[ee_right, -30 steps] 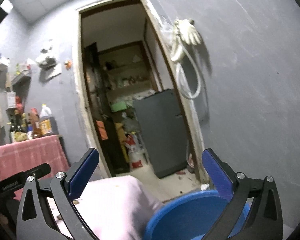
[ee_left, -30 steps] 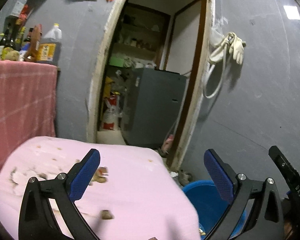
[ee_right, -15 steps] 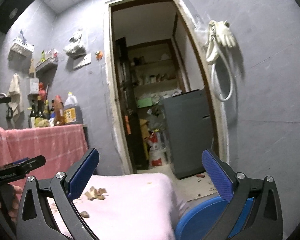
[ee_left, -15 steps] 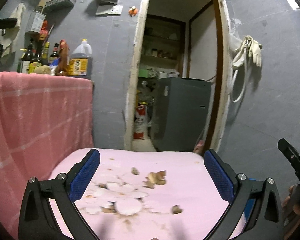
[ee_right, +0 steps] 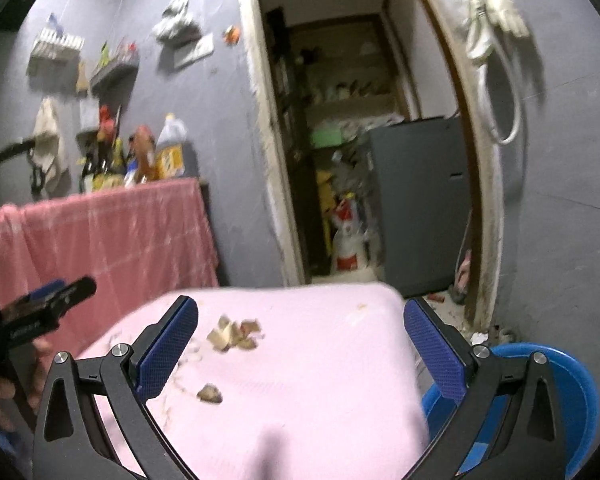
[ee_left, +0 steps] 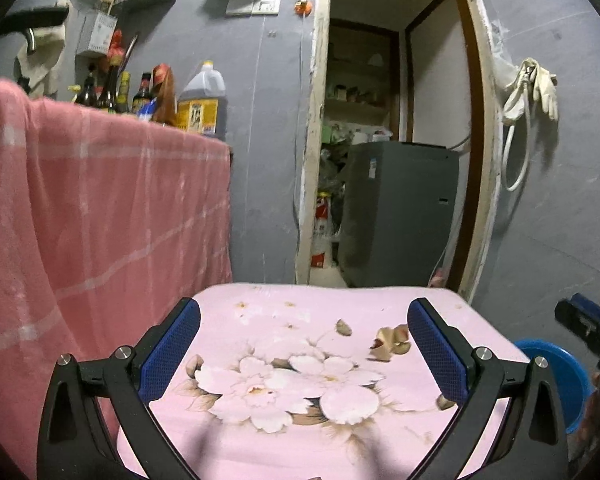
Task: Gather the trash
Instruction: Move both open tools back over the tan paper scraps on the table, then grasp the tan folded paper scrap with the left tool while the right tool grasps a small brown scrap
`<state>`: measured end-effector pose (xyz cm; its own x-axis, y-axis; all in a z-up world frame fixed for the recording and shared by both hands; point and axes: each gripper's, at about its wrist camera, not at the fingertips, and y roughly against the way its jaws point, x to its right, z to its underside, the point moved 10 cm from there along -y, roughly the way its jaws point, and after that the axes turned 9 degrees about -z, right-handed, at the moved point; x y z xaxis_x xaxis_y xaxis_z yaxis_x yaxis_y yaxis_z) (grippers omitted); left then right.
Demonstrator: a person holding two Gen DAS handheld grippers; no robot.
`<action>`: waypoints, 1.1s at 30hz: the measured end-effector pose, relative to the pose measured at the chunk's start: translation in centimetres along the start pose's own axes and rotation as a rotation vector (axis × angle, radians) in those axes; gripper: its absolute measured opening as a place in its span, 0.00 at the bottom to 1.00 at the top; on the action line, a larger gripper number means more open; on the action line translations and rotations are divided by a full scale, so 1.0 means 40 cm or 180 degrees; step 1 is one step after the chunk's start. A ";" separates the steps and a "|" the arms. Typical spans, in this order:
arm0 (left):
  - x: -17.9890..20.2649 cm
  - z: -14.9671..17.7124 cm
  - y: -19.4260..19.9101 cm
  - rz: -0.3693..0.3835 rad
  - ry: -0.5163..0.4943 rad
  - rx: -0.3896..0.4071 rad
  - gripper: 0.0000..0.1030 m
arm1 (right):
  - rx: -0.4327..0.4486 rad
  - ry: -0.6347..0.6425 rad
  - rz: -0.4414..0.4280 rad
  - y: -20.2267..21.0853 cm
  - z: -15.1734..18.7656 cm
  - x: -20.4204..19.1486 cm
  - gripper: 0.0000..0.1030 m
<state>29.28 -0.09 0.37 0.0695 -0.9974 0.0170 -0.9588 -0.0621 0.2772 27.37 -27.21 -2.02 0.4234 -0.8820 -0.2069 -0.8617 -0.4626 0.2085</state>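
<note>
Brown shell-like scraps (ee_left: 390, 342) lie in a small heap on a pink flower-print cloth (ee_left: 300, 440) that covers a low table. The same heap (ee_right: 232, 334) shows in the right wrist view, with one loose scrap (ee_right: 210, 394) nearer me. Another single scrap (ee_left: 444, 402) lies by my left gripper's right finger. My left gripper (ee_left: 304, 354) hangs open above the cloth, holding nothing. My right gripper (ee_right: 300, 350) is open and empty too, over the cloth's right part. A blue basin (ee_right: 540, 392) stands on the floor to the table's right, also seen as the basin (ee_left: 556, 380) in the left wrist view.
A pink checked cloth (ee_left: 80, 220) drapes a counter on the left, with bottles (ee_left: 168, 96) on top. Behind the table, an open doorway (ee_left: 388, 160) shows a grey appliance (ee_left: 396, 216). Gloves and a hose (ee_left: 528, 96) hang on the right wall.
Both views have swung left and down, from the basin and doorway onto the pink table. The scraps now lie between the fingers of each gripper. Both grippers stay open.
</note>
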 end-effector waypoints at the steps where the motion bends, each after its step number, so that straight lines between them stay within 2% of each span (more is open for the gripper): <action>1: -0.005 0.009 -0.012 0.0003 -0.0018 -0.0045 0.99 | -0.0106 0.0034 -0.0039 -0.017 0.013 -0.012 1.00; 8: -0.013 0.079 -0.090 0.0059 -0.0081 -0.0529 0.99 | -0.0671 0.0015 -0.0207 -0.097 0.094 -0.040 0.99; 10: -0.014 0.093 -0.101 0.0074 -0.0070 -0.0607 0.99 | -0.0779 -0.0086 -0.0301 -0.111 0.112 -0.042 0.96; 12: -0.013 0.101 -0.107 0.0086 -0.0075 -0.0666 0.99 | -0.0857 -0.0130 -0.0356 -0.119 0.125 -0.044 0.86; 16: -0.005 0.114 -0.124 0.0101 -0.0126 -0.0800 0.99 | -0.1020 -0.0221 -0.0501 -0.134 0.152 -0.055 0.73; 18: 0.003 0.126 -0.139 0.0148 -0.0178 -0.0918 0.99 | -0.1099 -0.0252 -0.0588 -0.143 0.163 -0.069 0.59; 21: 0.019 0.144 -0.156 0.0202 -0.0303 -0.1071 0.99 | -0.1160 -0.0227 -0.0663 -0.148 0.171 -0.086 0.52; 26: 0.023 0.170 -0.176 0.0170 -0.0372 -0.1201 0.99 | -0.1268 -0.0208 -0.0824 -0.158 0.190 -0.114 0.51; 31: 0.016 0.183 -0.187 0.0125 -0.0363 -0.1277 0.99 | -0.1405 -0.0112 -0.0856 -0.175 0.212 -0.136 0.40; 33: 0.024 0.181 -0.188 0.0188 -0.0357 -0.1284 0.99 | -0.1482 -0.0086 -0.0822 -0.183 0.222 -0.137 0.32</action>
<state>34.55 -0.82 -8.64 -0.0341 -0.9979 -0.0544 -0.7740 -0.0081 0.6331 28.85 -18.20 -10.91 0.5926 -0.7344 -0.3309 -0.5125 -0.6607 0.5485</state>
